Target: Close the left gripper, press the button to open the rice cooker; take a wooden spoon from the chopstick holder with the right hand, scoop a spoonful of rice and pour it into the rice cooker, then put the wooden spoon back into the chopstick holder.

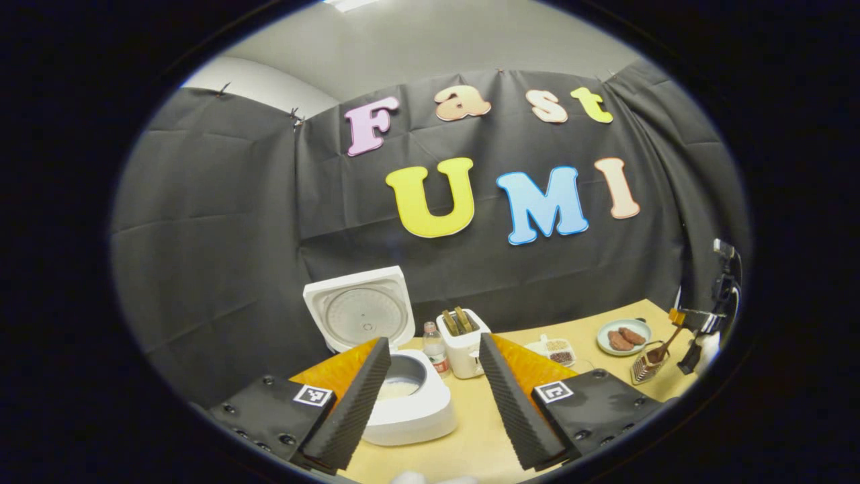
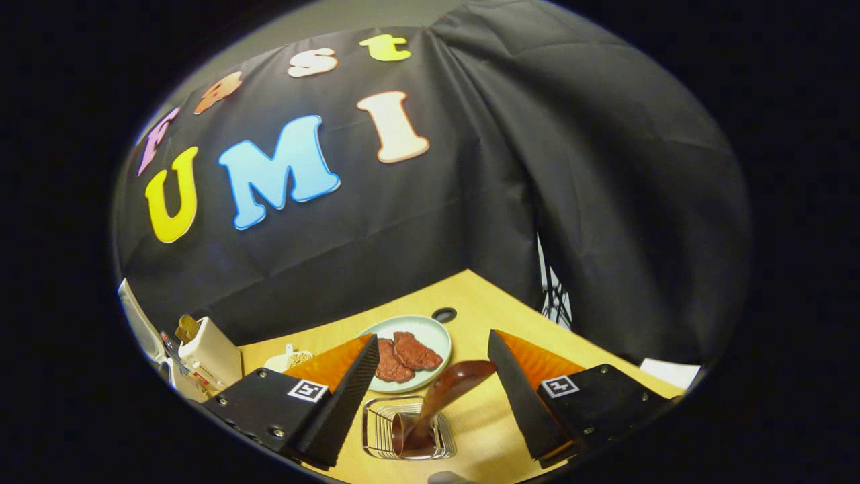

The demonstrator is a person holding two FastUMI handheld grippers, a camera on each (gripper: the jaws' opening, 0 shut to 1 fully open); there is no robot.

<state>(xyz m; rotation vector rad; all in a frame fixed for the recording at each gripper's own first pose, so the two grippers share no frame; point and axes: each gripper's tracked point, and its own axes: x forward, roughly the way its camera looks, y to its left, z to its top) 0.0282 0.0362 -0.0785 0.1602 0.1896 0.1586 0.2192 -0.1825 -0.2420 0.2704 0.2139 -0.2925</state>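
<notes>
A white rice cooker (image 1: 410, 396) stands on a light wooden table (image 1: 484, 430) with its lid (image 1: 359, 309) raised upright, and pale contents show in its pot. The left gripper (image 1: 430, 403) hovers in front of it, jaws spread wide and holding nothing. Beside the cooker stand a small bottle (image 1: 435, 349) and a white toaster (image 1: 463, 343). In the right gripper view, the right gripper (image 2: 430, 403) hangs over a silver wire chopstick holder (image 2: 406, 437), jaws wide apart and empty. A dark brown wooden spoon (image 2: 440, 396) stands tilted in the holder, bowl end up. Just behind it, a pale plate (image 2: 433, 336) carries two reddish-brown patties (image 2: 403, 356).
</notes>
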